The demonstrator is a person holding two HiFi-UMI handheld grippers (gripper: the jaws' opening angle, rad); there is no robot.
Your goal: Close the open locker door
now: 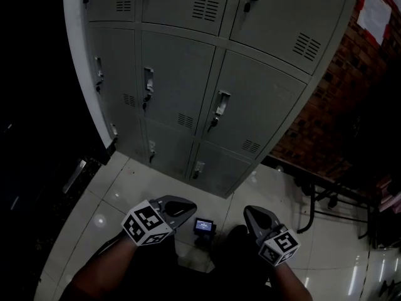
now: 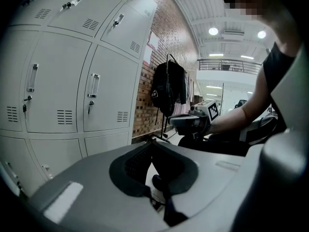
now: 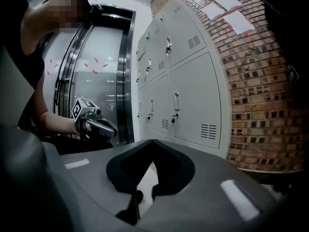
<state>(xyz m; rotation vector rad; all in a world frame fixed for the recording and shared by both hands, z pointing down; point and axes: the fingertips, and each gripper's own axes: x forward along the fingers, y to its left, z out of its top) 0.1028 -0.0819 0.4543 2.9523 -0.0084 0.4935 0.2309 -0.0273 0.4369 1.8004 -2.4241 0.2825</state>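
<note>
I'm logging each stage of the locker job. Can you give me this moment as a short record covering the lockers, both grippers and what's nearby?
lockers: grey bank, every door in view looks shut
left gripper: jaws together, empty, held low, not touching the lockers
right gripper: jaws together, empty, held low, not touching the lockers
floor: pale glossy tiles
small device: lit screen, on the floor between the grippers
brick wall: to the right of the lockers
</note>
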